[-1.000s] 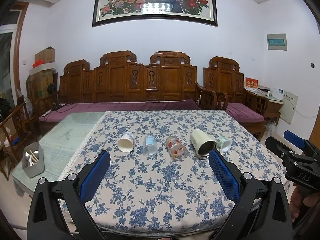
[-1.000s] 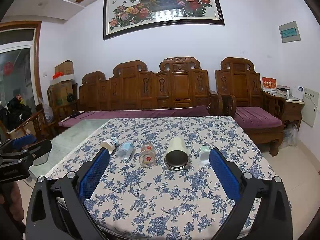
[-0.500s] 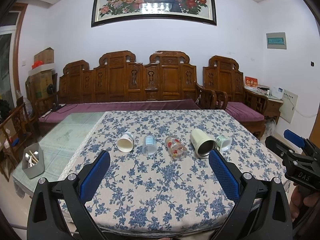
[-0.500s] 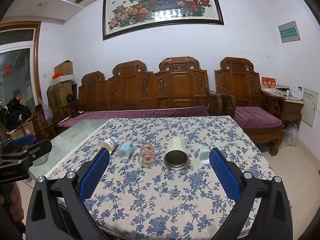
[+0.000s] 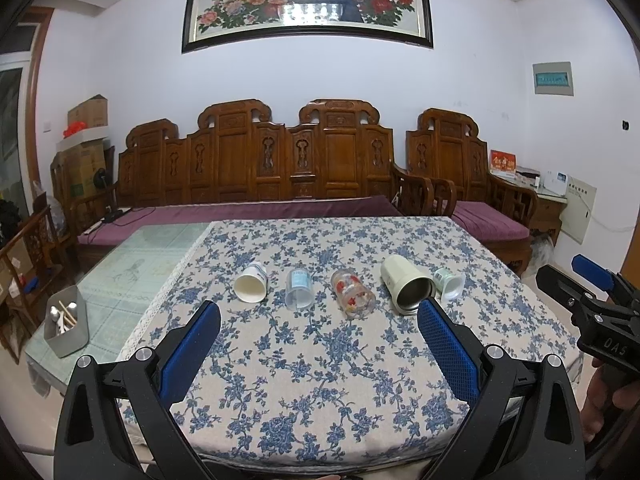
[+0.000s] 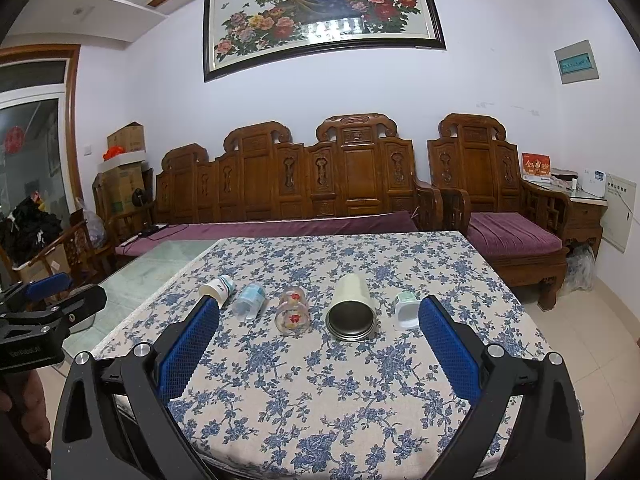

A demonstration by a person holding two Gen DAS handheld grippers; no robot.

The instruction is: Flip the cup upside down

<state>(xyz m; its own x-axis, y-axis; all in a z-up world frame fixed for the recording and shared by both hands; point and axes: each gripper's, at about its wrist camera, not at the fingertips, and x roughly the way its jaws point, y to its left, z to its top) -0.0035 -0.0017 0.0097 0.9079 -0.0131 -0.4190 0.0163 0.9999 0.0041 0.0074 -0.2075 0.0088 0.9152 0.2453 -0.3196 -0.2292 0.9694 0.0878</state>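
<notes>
Five cups lie on their sides in a row across the middle of the table (image 5: pixel 320 360), on its blue-flowered cloth, all with mouths toward the near edge. From left to right they are a white paper cup (image 5: pixel 251 282), a clear plastic cup (image 5: pixel 299 290) with a pale blue label, a glass tumbler (image 5: pixel 352 294) printed with red flowers, a large cream steel-lined cup (image 5: pixel 406 290), and a small pale green cup (image 5: pixel 450 282) just beside the steel one. They lie apart from each other except the last two, which sit close together.

The left gripper (image 5: pixel 319 334) hangs above the near part of the table with its blue-padded fingers (image 5: pixel 191 348) spread wide and nothing between them. The right gripper (image 6: pixel 319 334) hangs likewise, fingers (image 6: pixel 448 344) wide apart and holding nothing.

A grey bin (image 5: pixel 67 327) with utensils stands on the uncovered glass at the left end. Beyond the table stands a carved wooden bench (image 5: pixel 260 168) with purple cushions, and a framed peacock painting (image 5: pixel 308 0) hangs on the wall above.
</notes>
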